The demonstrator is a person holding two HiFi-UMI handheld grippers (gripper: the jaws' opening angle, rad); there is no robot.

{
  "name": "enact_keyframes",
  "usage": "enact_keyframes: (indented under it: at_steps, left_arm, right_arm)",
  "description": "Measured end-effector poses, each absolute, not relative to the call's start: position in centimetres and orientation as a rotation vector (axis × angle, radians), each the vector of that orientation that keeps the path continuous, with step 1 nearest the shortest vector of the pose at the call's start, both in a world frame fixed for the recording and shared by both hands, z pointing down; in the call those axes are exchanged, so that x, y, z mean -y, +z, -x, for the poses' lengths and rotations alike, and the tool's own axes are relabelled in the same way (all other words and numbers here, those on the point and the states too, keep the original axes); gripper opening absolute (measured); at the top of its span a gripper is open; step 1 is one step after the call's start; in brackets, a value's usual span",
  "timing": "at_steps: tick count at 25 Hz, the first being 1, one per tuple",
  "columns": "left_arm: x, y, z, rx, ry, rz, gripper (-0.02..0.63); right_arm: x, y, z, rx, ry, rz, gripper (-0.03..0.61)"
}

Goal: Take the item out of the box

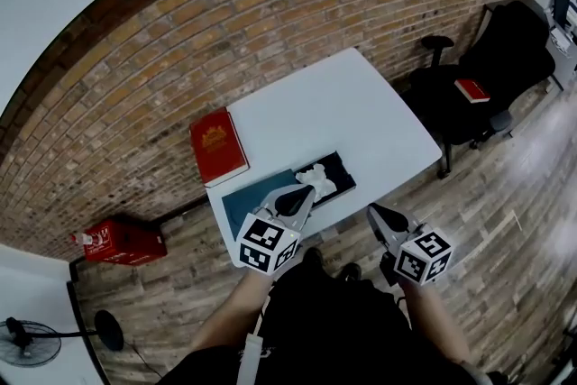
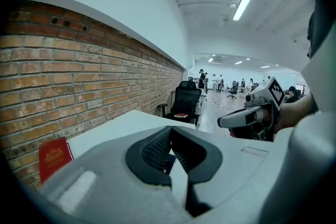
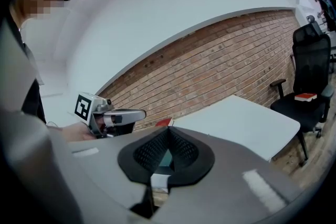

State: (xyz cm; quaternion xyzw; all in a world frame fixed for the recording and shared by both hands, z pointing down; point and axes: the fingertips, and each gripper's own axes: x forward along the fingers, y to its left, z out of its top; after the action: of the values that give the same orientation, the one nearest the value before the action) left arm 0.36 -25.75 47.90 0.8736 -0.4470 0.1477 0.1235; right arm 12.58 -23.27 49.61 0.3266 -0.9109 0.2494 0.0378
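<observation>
An open box [image 1: 338, 169] with a black inside and a teal lid [image 1: 242, 201] lies at the near edge of the white table [image 1: 352, 108]. A white item [image 1: 317, 179] sits in it. My left gripper [image 1: 309, 192] hovers just over the box's near side, next to the white item, its jaws shut with nothing between them [image 2: 169, 129]. My right gripper [image 1: 372, 211] hangs off the table's front edge to the right of the box, also shut and empty [image 3: 168, 129]. Each gripper view shows the other gripper, the right gripper [image 2: 245, 116] and the left gripper [image 3: 123, 115].
A red book [image 1: 218, 146] lies at the table's left corner. A black office chair [image 1: 491, 72] carrying a small red book [image 1: 471, 90] stands to the right. A brick wall [image 1: 180, 41] runs behind the table. A red box [image 1: 122, 241] and a fan [image 1: 22, 343] are on the floor.
</observation>
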Motion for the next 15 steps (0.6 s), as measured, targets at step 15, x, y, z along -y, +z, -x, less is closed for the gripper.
enact_keyframes:
  at_steps: [15]
  left_arm:
    - [30.1, 58.3, -2.3, 0.821, 0.942, -2.624, 0.132]
  right_arm:
    - [27.5, 50.5, -10.5, 2.681, 0.791, -1.081, 0.0]
